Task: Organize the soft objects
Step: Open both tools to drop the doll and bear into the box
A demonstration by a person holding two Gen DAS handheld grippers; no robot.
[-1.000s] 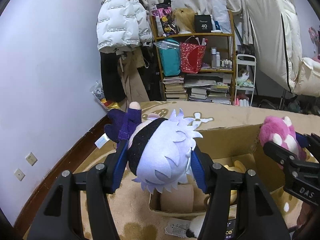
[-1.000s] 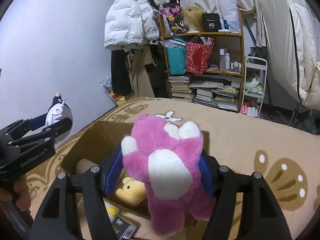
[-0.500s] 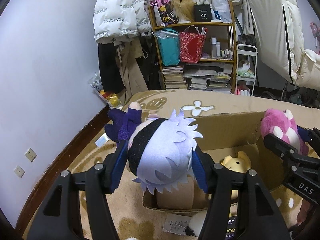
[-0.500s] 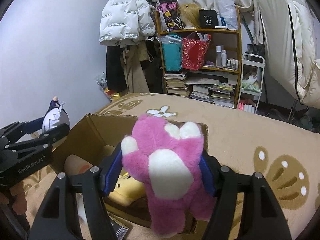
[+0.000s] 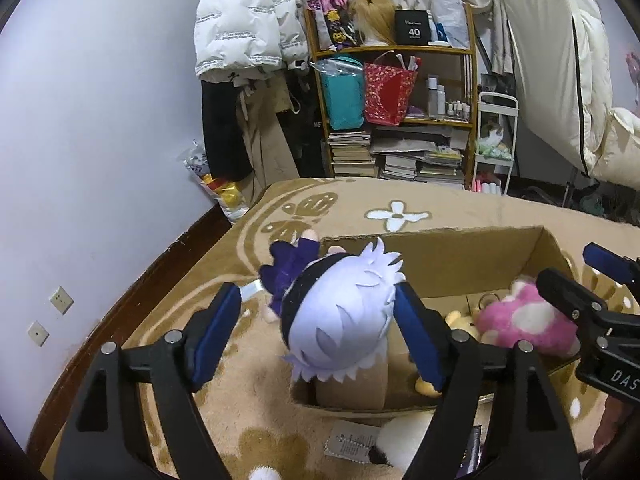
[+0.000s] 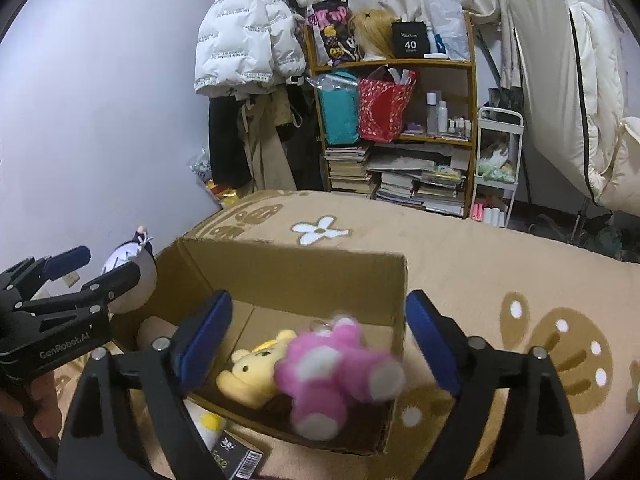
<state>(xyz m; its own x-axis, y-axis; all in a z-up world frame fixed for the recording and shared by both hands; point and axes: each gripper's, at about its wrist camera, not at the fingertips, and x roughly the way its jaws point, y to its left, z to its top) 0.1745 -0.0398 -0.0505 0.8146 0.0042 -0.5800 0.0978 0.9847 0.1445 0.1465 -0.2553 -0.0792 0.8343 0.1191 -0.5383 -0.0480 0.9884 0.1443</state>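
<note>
Soft toys: a white-haired doll (image 5: pixel 340 316), a yellow plush (image 6: pixel 256 376) and a pink plush (image 6: pixel 332 376), all at an open cardboard box (image 6: pixel 296 276) on a tan patterned rug (image 6: pixel 500 272).
White-haired doll: at the box's left end, head toward the camera, dark purple body pointing away over the left wall of the box. It sits between the blue pads of the left gripper (image 5: pixel 320 336); a clear gap shows at the left pad, while the right pad is just beside the hair and contact there cannot be judged.
Left gripper: jaws opening, spread wide, doll between them but not clamped.
Tan roll (image 5: pixel 352 388): stands inside the box's near left corner, under the doll's head.
Yellow plush: lies on the box floor near the middle, touching the pink plush on its right.
Pink plush: in the right part of the box, blurred in the right wrist view, white paws showing, free of both pads.
Right gripper (image 6: pixel 320 344): jaws opening, spread very wide above the box, gripping nothing; the pink plush lies below and between its pads.
Near side: a paper tag (image 5: pixel 352 444) and a dark packet (image 6: pixel 236 456) lie on the rug just in front of the box.
Far side: a white puffer jacket (image 5: pixel 244 28) hangs at the left, a wooden shelf (image 5: pixel 400 92) with bags and stacked books stands to its right, and a white cart (image 5: pixel 496 140) stands right of the shelf.
</note>
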